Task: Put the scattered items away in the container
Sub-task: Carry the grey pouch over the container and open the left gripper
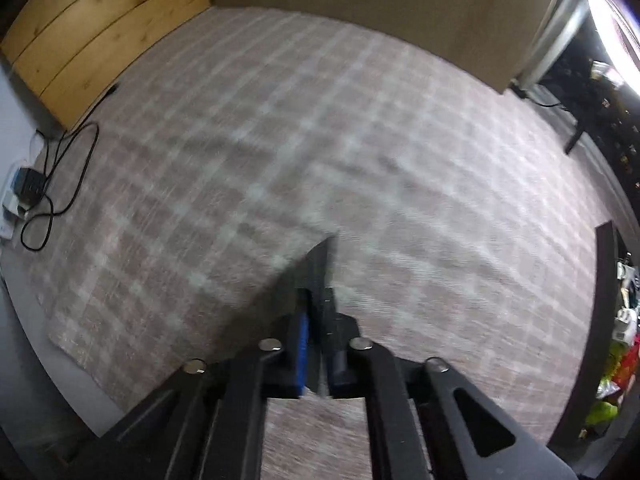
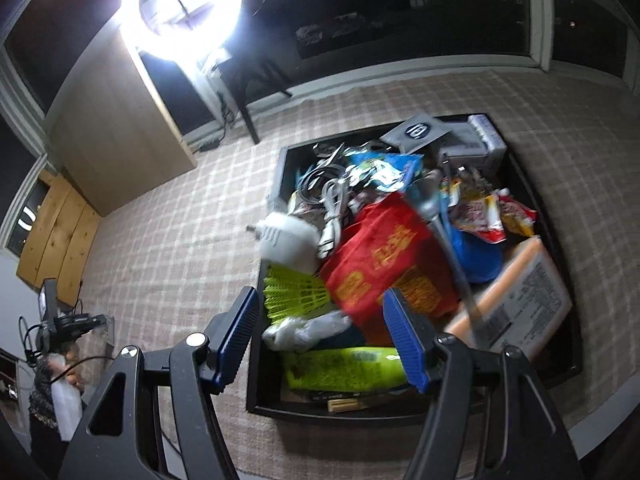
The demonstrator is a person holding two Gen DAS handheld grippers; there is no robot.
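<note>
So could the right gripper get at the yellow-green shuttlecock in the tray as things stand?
Probably yes. The right gripper is open above the tray's near corner, and the shuttlecock lies exposed just ahead between its fingers, with only the red bag crowding one side.

A plaid rug (image 1: 280, 128) covers most of the floor, with a bare grey strip at its edge. On the rug sits a black tray (image 2: 532, 196), heaped full. A black cable (image 1: 76, 168) loops over the rug's corner.
</note>
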